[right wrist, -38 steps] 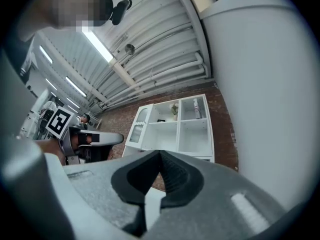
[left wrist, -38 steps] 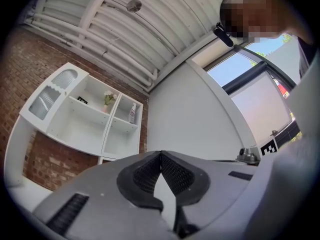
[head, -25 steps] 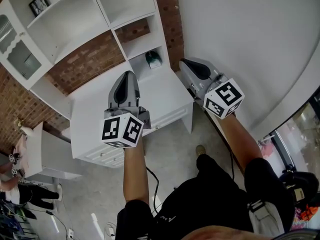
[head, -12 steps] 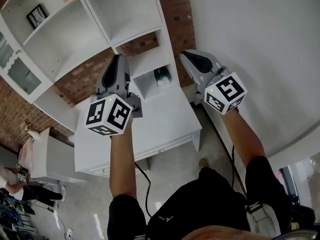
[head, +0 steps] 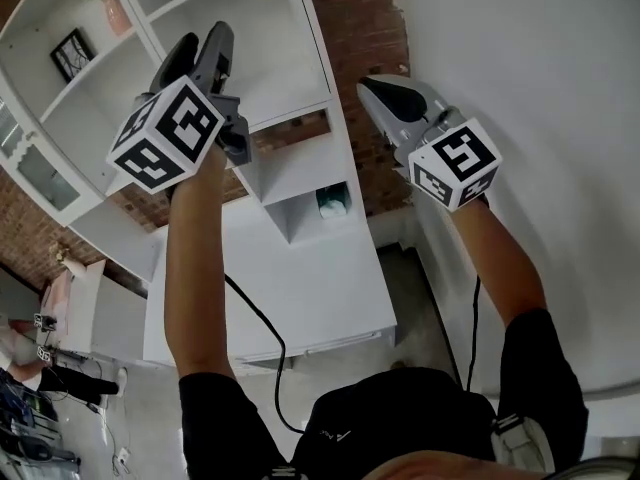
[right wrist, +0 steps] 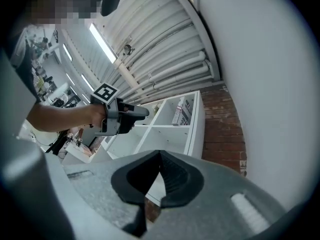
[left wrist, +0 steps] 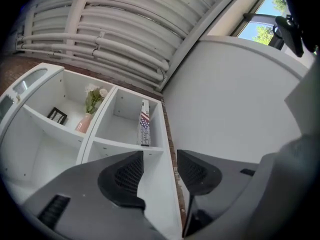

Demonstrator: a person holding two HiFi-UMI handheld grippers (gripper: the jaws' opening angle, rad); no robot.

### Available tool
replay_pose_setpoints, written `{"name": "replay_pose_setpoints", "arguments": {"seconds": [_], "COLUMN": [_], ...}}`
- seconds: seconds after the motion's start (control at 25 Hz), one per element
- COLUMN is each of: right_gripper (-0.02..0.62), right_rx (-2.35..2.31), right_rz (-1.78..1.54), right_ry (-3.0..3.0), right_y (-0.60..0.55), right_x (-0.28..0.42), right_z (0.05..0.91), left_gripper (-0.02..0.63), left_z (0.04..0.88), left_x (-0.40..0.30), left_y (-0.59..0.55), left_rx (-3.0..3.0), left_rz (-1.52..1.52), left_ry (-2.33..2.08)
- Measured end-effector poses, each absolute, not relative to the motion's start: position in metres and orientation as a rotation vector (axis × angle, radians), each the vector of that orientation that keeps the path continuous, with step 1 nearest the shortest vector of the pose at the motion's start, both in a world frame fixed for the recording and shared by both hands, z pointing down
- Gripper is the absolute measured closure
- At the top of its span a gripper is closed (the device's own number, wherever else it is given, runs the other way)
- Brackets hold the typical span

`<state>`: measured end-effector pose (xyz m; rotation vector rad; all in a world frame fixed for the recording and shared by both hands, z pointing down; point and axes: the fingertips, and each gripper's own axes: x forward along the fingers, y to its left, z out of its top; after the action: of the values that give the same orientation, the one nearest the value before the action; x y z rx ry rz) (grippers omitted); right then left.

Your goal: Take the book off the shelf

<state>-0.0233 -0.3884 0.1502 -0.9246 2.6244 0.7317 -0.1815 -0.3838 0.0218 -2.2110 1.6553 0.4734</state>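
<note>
Between the pads of the left claw: nothing. Its jaws have just been opening and now stand moderately apart, and we see only white shelf board through the gap.

Right claw: jaws closed tip to tip, empty, raised beside the left one and well short of the shelf.

Item sought: one book, slim, with a flag-patterned spine. It stands upright in the upper right compartment, at that compartment's right edge and close against the side wall. We cannot tell whether it touches the wall. Its spine faces outward, and both claws are well apart from it.

Neighbouring compartment, to the left: a vase of flowers and a small picture frame. Neither stands in our way.

Beyond the shelf's right edge: a brick wall.

Handling, as we judge it: the book is stiff, thin and probably light, and its cover may be smooth enough to slip. We would take it across the spine at mid-height, one pad on each cover. The cover next to the wall leaves little room for a pad, so the top of the spine may need tipping outward first.
</note>
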Motion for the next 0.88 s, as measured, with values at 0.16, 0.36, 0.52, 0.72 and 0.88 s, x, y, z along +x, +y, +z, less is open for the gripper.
{"name": "replay_pose_setpoints", "arguments": {"seconds": [0.16, 0.36, 0.52, 0.72, 0.88], "right_gripper": [0.595, 0.595, 0.595, 0.595, 0.595], "right_rx": [-0.899, -0.882, -0.884, -0.896, -0.901], "right_rz": [0.741, 0.693, 0.64, 0.677, 0.734], "right_ry": [2.651, 2.689, 2.7, 2.701, 2.704], "right_y": [-0.426, -0.458, -0.476, -0.484, -0.488], "right_x": [-0.028, -0.041, -0.046, -0.048, -0.049], "right_z": [0.124, 0.103, 0.078, 0.041, 0.034], "left_gripper": [0.38, 0.36, 0.347, 0.325, 0.311], "left_z": [-0.015, -0.055, -0.079, -0.098, -0.105], "left_x": [-0.186, -0.191, -0.189, -0.187, -0.188], "left_y": [-0.424, -0.456, -0.476, -0.502, -0.521], "left_rx": [-2.153, -2.117, -2.103, -2.104, -2.103], "left_rz": [0.432, 0.375, 0.319, 0.243, 0.205], "left_ry": [1.72, 1.758, 1.767, 1.791, 1.83]}}
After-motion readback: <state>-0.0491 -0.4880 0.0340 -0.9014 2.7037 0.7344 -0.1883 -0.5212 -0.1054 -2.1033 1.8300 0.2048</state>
